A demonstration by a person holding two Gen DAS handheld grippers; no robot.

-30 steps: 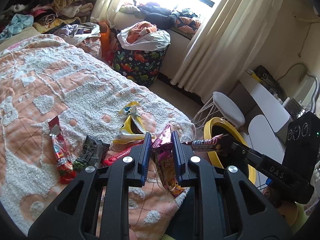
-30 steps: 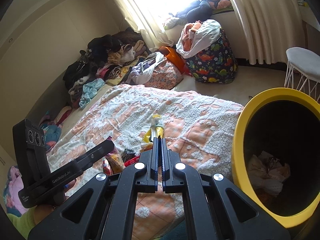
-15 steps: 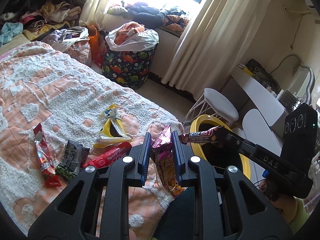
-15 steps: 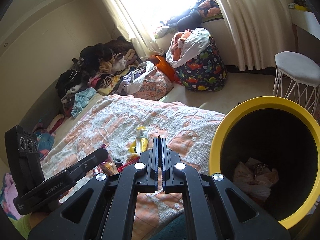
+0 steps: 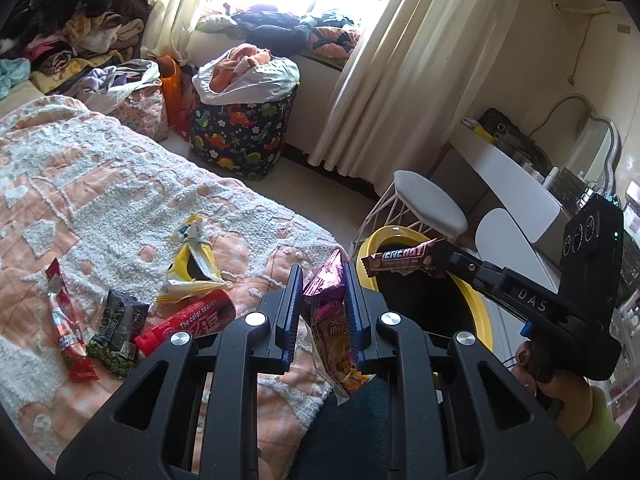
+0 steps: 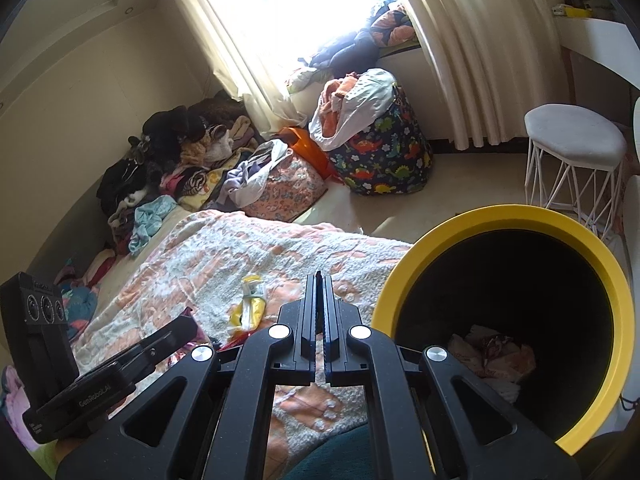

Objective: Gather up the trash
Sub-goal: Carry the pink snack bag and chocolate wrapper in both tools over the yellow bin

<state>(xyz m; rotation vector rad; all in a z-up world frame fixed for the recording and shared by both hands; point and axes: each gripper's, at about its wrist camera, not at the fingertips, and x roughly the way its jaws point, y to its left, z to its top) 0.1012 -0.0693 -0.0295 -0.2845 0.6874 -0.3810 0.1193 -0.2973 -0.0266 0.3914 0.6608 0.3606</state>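
Note:
My left gripper (image 5: 322, 280) is shut on a pink snack bag (image 5: 332, 320) that hangs between its fingers over the bed's near corner. To its right, my right gripper (image 5: 437, 259) is shut on a brown energy bar wrapper (image 5: 400, 259), held level above the rim of the yellow bin (image 5: 370, 242). In the right wrist view the right gripper's (image 6: 319, 280) jaws are pressed together and the bar is hidden. The bin (image 6: 500, 216) stands just right of them, with crumpled trash (image 6: 492, 356) at its bottom. My left gripper (image 6: 186, 322) shows at the lower left.
On the peach and white bedspread (image 5: 100, 200) lie a yellow wrapper (image 5: 192, 264), a red tube pack (image 5: 188, 322), a dark pea bag (image 5: 116, 332) and a red stick wrapper (image 5: 66, 332). A white stool (image 5: 430, 204) stands behind the bin. A dinosaur-print laundry bag (image 5: 244, 136) sits by the curtains.
Both grippers have swung right, toward the bin, each keeping its wrapper. The bin now sits larger and nearer the middle of the right wrist view, and the wrappers on the bed have slid left.

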